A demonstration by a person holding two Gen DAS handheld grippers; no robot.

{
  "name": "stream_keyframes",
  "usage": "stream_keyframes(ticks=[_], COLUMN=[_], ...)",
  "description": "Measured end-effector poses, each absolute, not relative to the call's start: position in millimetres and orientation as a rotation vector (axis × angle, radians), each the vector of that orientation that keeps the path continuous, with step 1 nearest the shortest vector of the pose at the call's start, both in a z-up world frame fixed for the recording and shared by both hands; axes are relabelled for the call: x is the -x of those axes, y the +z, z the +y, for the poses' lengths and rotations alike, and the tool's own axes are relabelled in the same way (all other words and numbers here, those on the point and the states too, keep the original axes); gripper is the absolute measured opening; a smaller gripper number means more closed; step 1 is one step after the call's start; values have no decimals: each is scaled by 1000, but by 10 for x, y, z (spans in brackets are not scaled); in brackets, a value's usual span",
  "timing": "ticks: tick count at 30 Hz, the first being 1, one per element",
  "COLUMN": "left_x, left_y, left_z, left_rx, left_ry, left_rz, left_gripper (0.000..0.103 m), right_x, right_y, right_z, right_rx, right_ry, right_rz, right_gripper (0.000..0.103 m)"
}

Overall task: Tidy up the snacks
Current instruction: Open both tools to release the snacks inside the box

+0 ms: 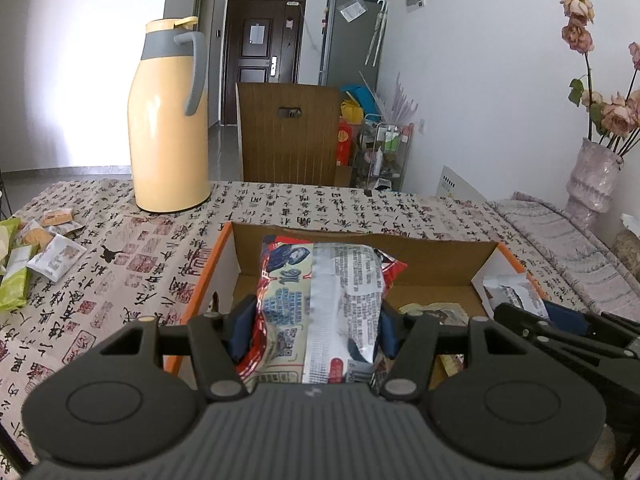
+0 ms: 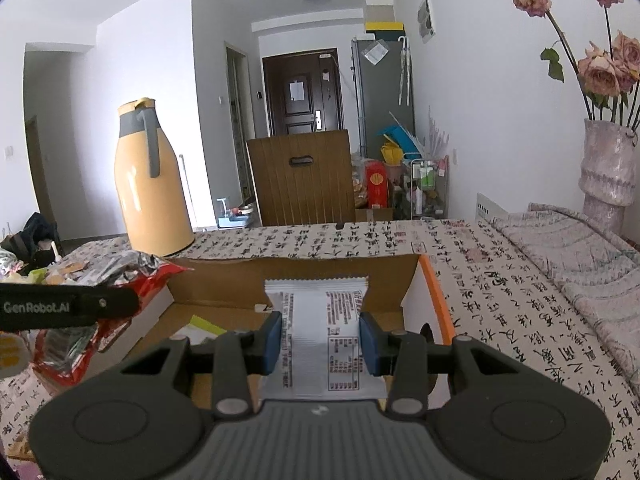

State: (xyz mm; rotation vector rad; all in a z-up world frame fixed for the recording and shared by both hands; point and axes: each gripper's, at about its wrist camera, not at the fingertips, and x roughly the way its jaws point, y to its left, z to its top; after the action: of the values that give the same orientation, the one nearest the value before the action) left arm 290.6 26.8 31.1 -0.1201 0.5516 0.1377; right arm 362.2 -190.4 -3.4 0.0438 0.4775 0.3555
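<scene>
One open cardboard box with an orange rim (image 1: 208,264). Two black tools, each clamping one packet: a large red-and-silver snack bag (image 1: 320,304) and a small white sachet (image 2: 320,340). One yellow thermos jug with a grey handle (image 1: 168,120). One pale vase of dried pink roses (image 2: 608,168). Several loose small snack packets (image 1: 36,256) (too jumbled to count) on the table.
</scene>
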Motion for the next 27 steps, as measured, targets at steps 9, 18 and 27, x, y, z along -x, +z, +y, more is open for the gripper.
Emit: stream_keyframes(ticks=[9, 18, 27], left_x=[-2896, -2820, -2793], left_y=[300, 365, 385], left_z=[276, 275, 274], left_rx=[119, 125, 136], left_ry=[132, 176, 163], left_rz=[540, 496, 496], left_gripper=[68, 103, 103], right_x=[-3624, -3631, -3628], right_y=[-67, -73, -78], right_z=[-1903, -1943, -1959], right_rx=[-41, -62, -66], right_ry=[345, 326, 311], right_rz=[491, 490, 494], right_gripper=[42, 102, 103])
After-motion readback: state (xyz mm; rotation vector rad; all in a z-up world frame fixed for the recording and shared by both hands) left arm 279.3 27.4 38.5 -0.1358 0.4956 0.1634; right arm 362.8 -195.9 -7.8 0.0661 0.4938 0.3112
